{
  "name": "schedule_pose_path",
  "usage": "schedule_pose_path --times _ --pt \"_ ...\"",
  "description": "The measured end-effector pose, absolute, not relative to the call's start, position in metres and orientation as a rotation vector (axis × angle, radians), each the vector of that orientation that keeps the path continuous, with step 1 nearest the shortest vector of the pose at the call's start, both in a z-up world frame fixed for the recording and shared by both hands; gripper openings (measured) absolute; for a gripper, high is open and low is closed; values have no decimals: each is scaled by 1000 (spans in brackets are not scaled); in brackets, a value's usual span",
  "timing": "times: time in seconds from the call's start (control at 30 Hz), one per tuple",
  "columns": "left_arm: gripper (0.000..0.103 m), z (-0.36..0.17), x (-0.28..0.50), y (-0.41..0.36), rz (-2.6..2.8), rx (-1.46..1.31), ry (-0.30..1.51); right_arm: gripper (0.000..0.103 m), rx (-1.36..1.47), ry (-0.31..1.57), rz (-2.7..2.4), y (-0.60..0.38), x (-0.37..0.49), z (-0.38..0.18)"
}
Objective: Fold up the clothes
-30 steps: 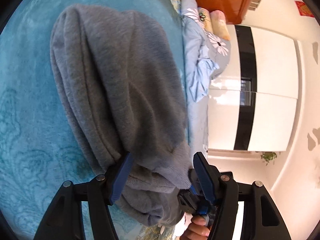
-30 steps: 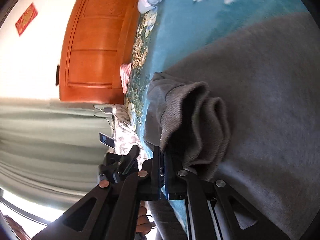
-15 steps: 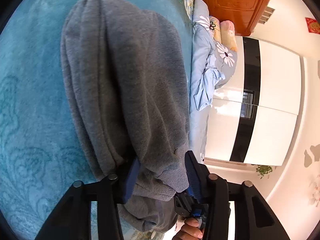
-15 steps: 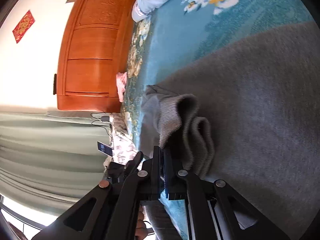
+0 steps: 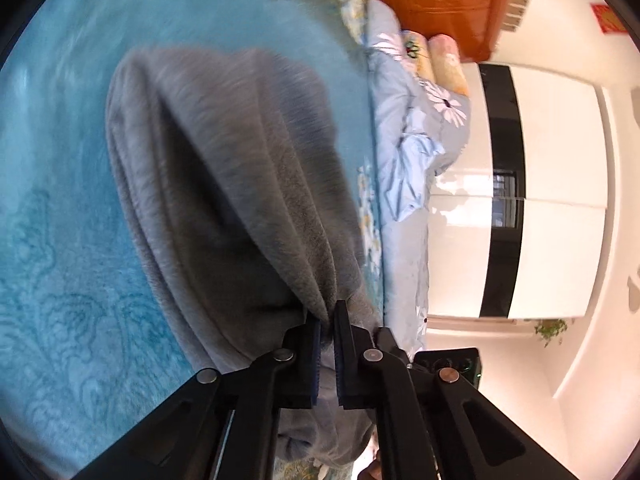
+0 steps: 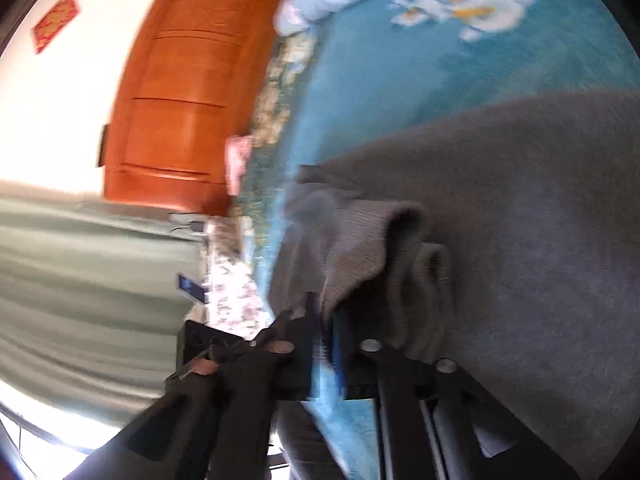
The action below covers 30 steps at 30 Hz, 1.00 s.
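Note:
A grey knit garment [image 5: 240, 180] lies bunched in long folds on the teal bedspread [image 5: 72, 240]. My left gripper [image 5: 328, 324] has its jaws closing tight on a pinched ridge of the grey cloth, and the pads press on it. In the blurred right wrist view, the same garment [image 6: 540, 220] spreads to the right. Its ribbed hem [image 6: 380, 248] is rolled up in front of my right gripper [image 6: 326, 316], which is shut on that hem.
A light blue flowered quilt [image 5: 416, 140] and pillows [image 5: 444, 60] lie at the bed's far side, before a wooden headboard [image 5: 432, 0] and a white wardrobe [image 5: 560, 200]. Pale green curtains [image 6: 80, 280] hang beyond the bed's edge on the right gripper's side.
The left jaws went from wide open around the cloth to pressed together on a fold, and that fold has risen a little. The right gripper stays shut on the hem.

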State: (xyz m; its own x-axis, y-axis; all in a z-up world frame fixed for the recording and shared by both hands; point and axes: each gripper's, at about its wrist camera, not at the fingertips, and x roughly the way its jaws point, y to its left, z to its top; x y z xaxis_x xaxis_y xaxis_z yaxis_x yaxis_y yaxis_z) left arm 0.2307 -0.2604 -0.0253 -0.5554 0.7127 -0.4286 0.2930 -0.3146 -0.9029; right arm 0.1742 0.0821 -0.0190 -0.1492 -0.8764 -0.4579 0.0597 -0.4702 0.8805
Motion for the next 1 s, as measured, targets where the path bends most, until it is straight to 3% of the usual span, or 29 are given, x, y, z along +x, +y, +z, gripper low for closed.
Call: schedule_pose_path --times 0.13,0.23,0.5,0.57,0.6,0.63,1.0 --pt "6 -25 236 -271 1968 -1302 -1591 6 1328 -852 -1719 80 189 8" --pt "6 -50 244 -277 1929 -1405 -1636 6 1413 -781 -1766 79 195 -7" --pt "6 -70 246 -273 1883 -1484 -1657 7 1534 -863 -1856 114 203 -41" --pt "6 -64 243 -269 1893 -1474 -1631 16 1529 -870 -1890 122 202 -39" --pt "7 -62 241 -267 1894 -1463 -1615 32 1523 -878 -1900 124 200 -39" --pt "6 -60 239 -266 1896 -1454 -1599 38 1517 -884 -1899 124 199 -38" --pt "6 -68 260 -278 1881 -1459 -1622 38 1542 -924 -1770 81 178 -49"
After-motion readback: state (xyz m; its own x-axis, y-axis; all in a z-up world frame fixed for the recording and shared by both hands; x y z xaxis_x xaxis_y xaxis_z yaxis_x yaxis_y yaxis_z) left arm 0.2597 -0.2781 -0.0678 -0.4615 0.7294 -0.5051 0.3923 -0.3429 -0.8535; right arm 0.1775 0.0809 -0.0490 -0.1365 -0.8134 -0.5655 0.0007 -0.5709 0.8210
